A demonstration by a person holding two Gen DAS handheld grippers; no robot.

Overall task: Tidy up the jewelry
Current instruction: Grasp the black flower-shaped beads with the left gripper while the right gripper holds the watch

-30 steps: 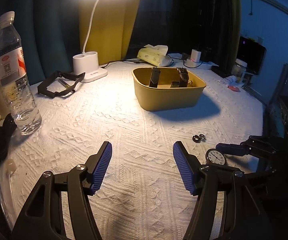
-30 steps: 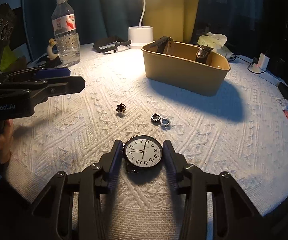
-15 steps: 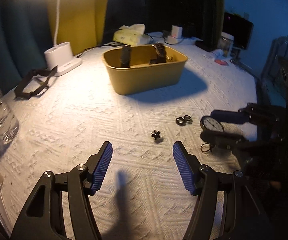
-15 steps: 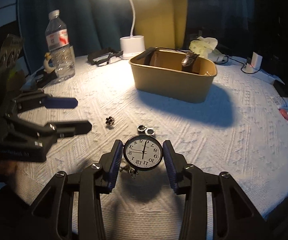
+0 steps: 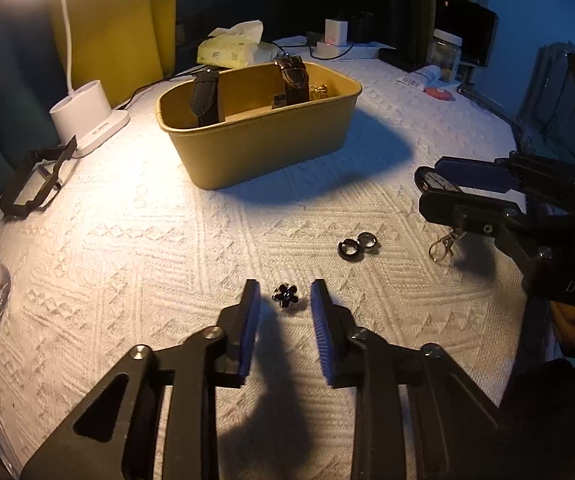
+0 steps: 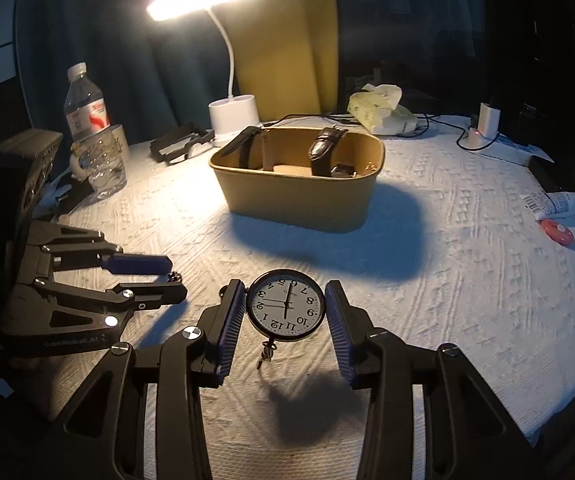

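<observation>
My right gripper is shut on a round pocket watch with a white dial, held above the white cloth; its clasp dangles below. My left gripper is open, low over the cloth, its blue pads on either side of a small black flower piece without touching it. Two dark rings lie just beyond. A tan bin holding two dark watch straps stands further back; it also shows in the right wrist view.
A white desk lamp and a black frame stand at the back left. A water bottle is at the left, a tissue pack and charger behind the bin. Small items lie at the right table edge.
My left gripper has moved forward and down to the black flower piece and narrowed around it. My right gripper has lifted the pocket watch higher off the cloth.
</observation>
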